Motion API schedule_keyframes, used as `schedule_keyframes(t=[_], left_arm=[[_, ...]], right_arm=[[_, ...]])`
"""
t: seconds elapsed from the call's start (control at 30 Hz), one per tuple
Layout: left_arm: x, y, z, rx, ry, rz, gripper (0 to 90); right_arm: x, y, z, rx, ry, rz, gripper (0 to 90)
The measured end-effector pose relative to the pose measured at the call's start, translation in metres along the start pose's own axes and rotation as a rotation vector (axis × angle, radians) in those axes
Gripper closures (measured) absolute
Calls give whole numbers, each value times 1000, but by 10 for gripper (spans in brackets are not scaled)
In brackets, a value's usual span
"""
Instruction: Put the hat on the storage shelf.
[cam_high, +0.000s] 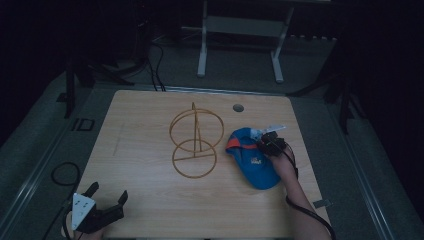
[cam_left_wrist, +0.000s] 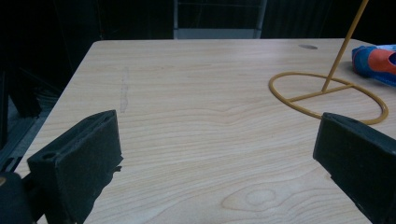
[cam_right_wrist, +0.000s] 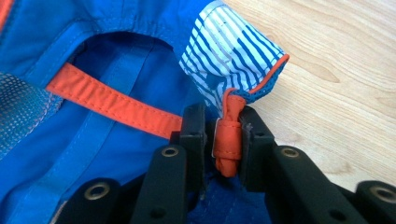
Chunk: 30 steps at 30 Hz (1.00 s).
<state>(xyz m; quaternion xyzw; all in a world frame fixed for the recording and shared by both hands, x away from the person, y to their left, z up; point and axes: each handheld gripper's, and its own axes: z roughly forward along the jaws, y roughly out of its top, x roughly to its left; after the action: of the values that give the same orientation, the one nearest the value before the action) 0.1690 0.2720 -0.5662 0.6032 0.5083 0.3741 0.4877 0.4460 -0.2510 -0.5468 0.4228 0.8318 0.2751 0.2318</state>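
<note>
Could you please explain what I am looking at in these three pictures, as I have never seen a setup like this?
A person at a wooden table holds a two-jaw gripper in each hand. One camera looks down from above; the other two ride on the grippers and look along their black jaws. On the table stand a yellow wire stand made of rings and a rod, and beside it a blue cap with orange trim. The right gripper is pinching the cap's orange strap at the back. The left gripper waits open near the table's near edge, holding nothing.
</note>
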Motion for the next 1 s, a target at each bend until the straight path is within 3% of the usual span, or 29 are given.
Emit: schedule_keyframes(t=[0.33,0.63,1.0], left_arm=[[-5,1,2,14,0,20,13],[-20,5,6,39,-48,31,13],[-58,20,11,61,-126,67,13]], right_arm=[[0,8,-23,-71,8,6,762],[-1,22,-60,-164,7,6,766],[2,37,-113,-293,-3,-23,767]])
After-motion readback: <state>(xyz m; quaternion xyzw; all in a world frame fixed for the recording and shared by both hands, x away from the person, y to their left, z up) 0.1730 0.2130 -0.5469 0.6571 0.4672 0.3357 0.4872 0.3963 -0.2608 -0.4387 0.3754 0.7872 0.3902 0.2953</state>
